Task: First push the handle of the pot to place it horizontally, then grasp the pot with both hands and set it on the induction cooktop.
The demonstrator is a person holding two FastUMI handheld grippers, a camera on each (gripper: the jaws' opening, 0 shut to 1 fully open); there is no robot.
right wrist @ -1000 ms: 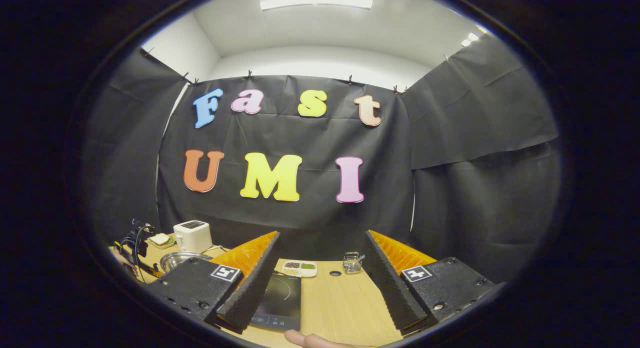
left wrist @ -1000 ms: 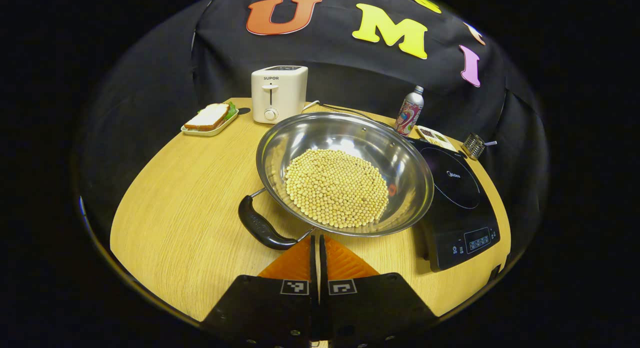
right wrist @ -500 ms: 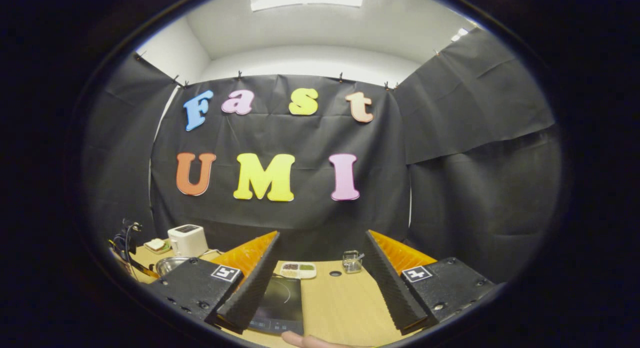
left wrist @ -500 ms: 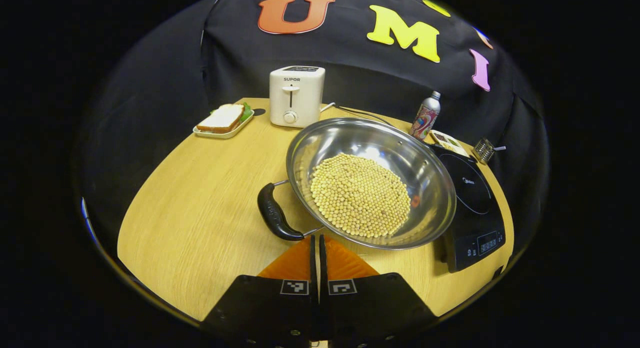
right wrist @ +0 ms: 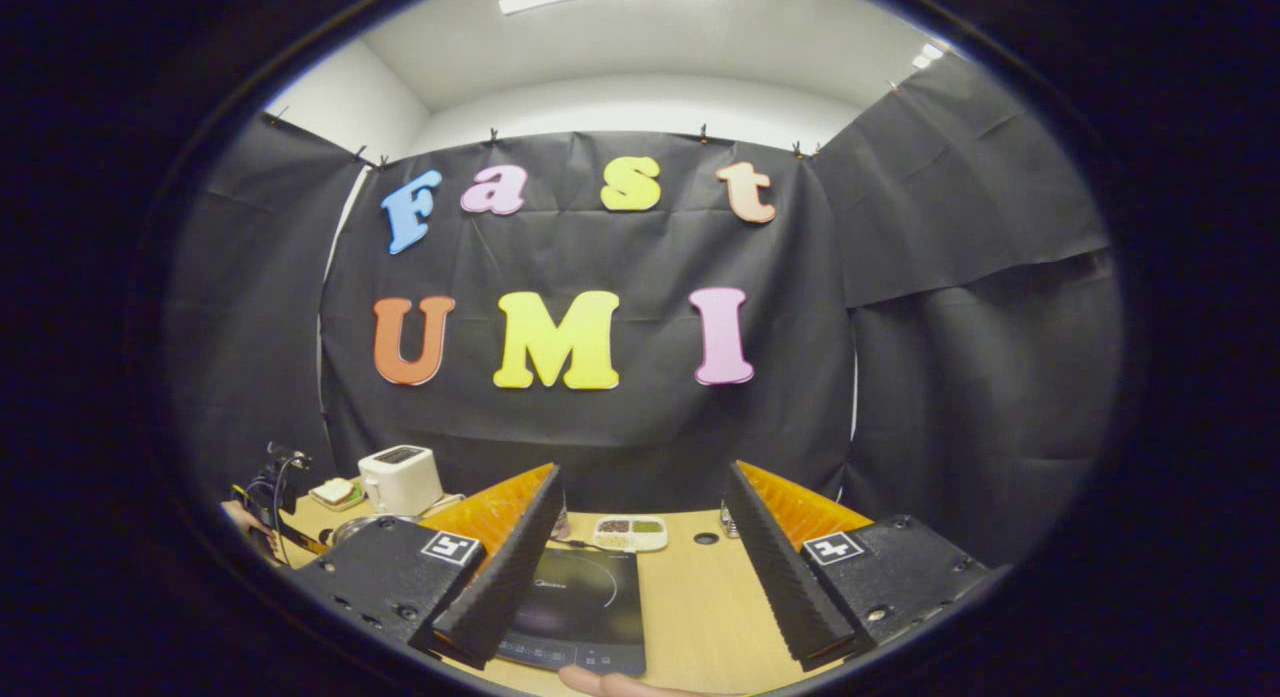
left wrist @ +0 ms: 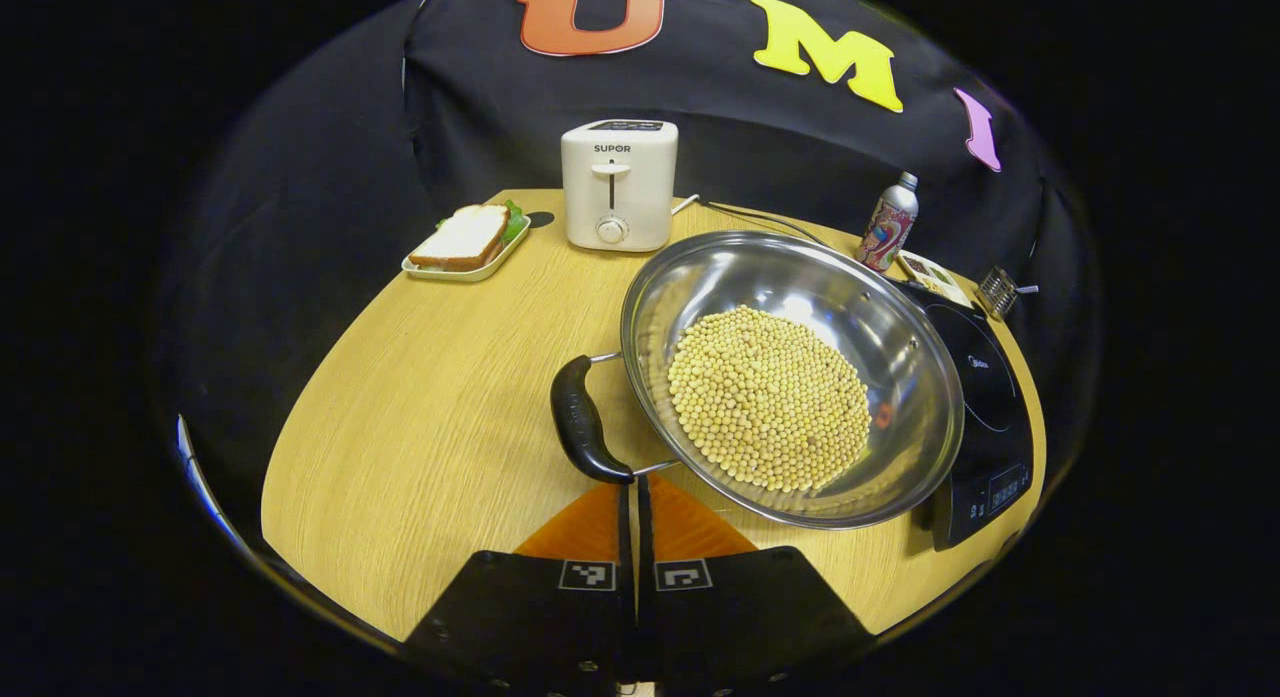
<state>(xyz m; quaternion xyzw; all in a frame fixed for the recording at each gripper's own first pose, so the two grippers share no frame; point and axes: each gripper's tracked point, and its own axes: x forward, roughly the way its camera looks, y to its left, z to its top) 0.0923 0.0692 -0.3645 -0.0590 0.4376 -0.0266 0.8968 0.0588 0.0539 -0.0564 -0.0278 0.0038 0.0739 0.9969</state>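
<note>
Handle (left wrist: 587,420) of the soybean-filled steel pot (left wrist: 790,377) has swung further round under the closed, empty left gripper (left wrist: 628,489) — pot beside the induction cooktop (left wrist: 985,397), not on it. Right gripper (right wrist: 640,507) gapes wide, holding nothing — lift not yet begun.

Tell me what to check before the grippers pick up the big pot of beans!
1. Left gripper at the pot's black handle: ok, shut, tips touching its near end.
2. Handle turned sideways: cannot tell if far enough.
3. Right gripper ready: ok, open, above the induction cooktop.
4. Cooktop top free: not ok, pot rim overlaps its edge.
5. Beans inside pot: ok.
</note>
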